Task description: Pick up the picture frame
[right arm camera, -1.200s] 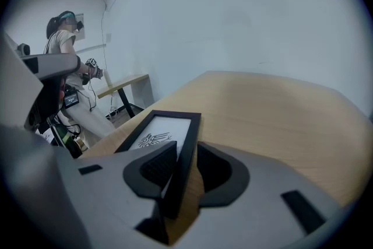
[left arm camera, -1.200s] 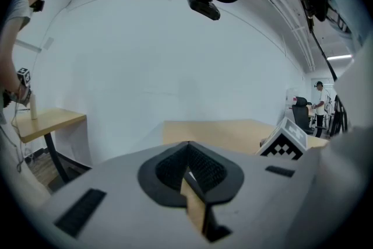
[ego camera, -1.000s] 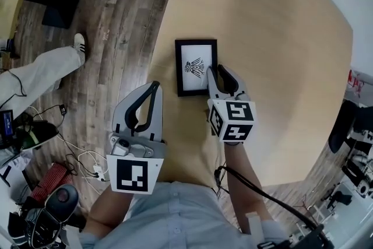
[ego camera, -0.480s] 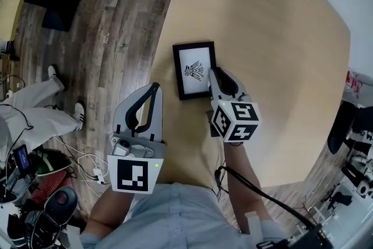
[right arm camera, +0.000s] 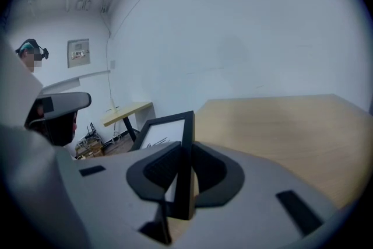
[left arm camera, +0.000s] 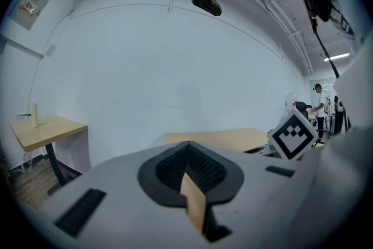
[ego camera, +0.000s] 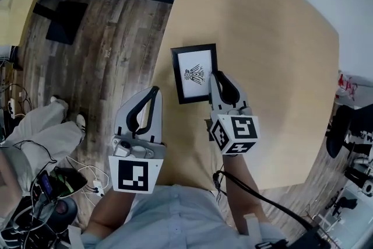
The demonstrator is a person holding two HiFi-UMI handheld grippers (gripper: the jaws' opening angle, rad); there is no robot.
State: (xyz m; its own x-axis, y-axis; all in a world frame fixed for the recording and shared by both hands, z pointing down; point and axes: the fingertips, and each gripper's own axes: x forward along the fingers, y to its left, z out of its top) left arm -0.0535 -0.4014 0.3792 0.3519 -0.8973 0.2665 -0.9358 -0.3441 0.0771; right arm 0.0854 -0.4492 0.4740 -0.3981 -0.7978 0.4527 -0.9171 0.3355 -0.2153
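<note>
A broad pale wooden table [ego camera: 280,67] fills the right of the head view, and a grey-brown plank floor [ego camera: 105,49] lies to its left. On that floor are a dark flat panel [ego camera: 61,20] at the far end and a tangle of cables [ego camera: 87,175] nearer by. The person's light blue shirt [ego camera: 169,218] shows at the bottom edge, and someone else's leg in pale trousers [ego camera: 41,131] comes in from the left. The left claw [ego camera: 154,90] hangs over the table's left edge with its marker cube [ego camera: 135,175] toward the camera. Its own view shows the jaws closed tip to tip with nothing between them. The right claw [ego camera: 215,76], with its cube [ego camera: 235,134] just behind it, has just been closing and now grips the picture frame [ego camera: 193,74] by that frame's right-hand edge. The right gripper view shows the black edge clamped between the dark pads, with the rest of the frame reaching out to the left. The frame sits over the left part of the table, close to the edge, and seems clear of the tabletop. Inside its black border is a white sheet with a small dark drawing [ego camera: 195,73].
</note>
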